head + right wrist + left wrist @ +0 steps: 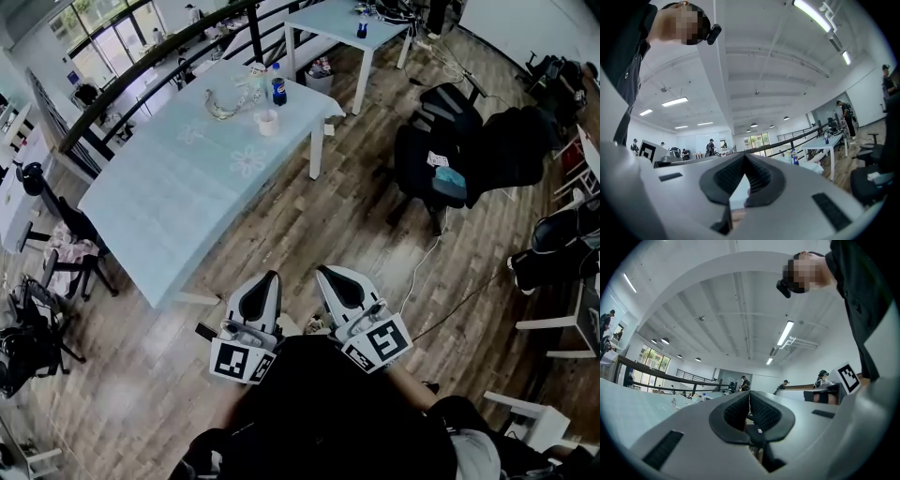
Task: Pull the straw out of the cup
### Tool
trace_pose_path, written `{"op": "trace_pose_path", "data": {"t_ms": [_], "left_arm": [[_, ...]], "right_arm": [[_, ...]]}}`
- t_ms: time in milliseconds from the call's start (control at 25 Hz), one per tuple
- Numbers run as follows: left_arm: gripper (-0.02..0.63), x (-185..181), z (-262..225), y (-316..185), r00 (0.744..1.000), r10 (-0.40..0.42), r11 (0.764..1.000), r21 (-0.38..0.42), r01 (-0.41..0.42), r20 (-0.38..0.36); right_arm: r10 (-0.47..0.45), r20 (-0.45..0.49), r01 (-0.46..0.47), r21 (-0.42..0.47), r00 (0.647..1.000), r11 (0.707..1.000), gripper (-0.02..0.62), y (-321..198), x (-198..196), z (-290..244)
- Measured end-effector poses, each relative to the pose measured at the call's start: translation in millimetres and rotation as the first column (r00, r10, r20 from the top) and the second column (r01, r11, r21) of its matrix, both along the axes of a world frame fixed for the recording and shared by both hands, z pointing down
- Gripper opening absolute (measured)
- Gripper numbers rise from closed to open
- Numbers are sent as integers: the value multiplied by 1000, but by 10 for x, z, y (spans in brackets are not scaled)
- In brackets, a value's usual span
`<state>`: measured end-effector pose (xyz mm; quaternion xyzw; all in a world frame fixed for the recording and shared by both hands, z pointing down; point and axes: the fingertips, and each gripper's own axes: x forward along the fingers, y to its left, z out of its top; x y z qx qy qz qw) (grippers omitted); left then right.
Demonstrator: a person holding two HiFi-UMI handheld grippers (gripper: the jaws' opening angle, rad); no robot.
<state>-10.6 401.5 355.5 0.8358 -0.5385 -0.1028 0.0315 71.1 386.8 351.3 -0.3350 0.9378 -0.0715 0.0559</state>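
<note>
A small pale cup (267, 122) stands near the far end of a long light-blue table (178, 206), well ahead of me. Any straw in it is too small to make out. Beside it are a blue bottle (278, 89) and a crumpled clear wrapper (223, 103). My left gripper (270, 277) and right gripper (324, 272) are held side by side close to my body, over the wooden floor and far from the cup. Both are shut with nothing between the jaws, as the left gripper (749, 395) and right gripper (744, 155) show in their own views.
Black office chairs (455, 155) stand to the right of the table, with a cable (427, 262) trailing on the floor. A second white table (342, 23) is further back. A dark railing (141, 70) runs behind the table. A cluttered chair (66, 248) stands at the left.
</note>
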Motion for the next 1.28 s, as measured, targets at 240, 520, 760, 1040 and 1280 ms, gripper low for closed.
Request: {"op": "trace_pose_path", "data": {"t_ms": [240, 520, 760, 1040, 1280], "left_arm": [[15, 50, 18, -20, 1000, 10, 1000, -8, -10, 3], [15, 12, 88, -164, 1000, 20, 1000, -16, -20, 2], [15, 55, 118, -448, 999, 43, 999, -8, -43, -9], [15, 127, 101, -1005, 997, 70, 997, -8, -70, -23], [15, 135, 148, -1615, 997, 75, 997, -25, -76, -35]], "right_arm": [[0, 1, 0, -12, 1000, 1000, 8, -18, 19, 16], [22, -16, -22, -9, 1000, 1000, 8, -117, 14, 60], [60, -28, -61, -21, 998, 998, 8, -383, 100, 136], [90, -37, -91, -48, 995, 995, 8, -862, 192, 179], [108, -38, -110, -62, 993, 992, 8, -1463, 210, 187]]}}
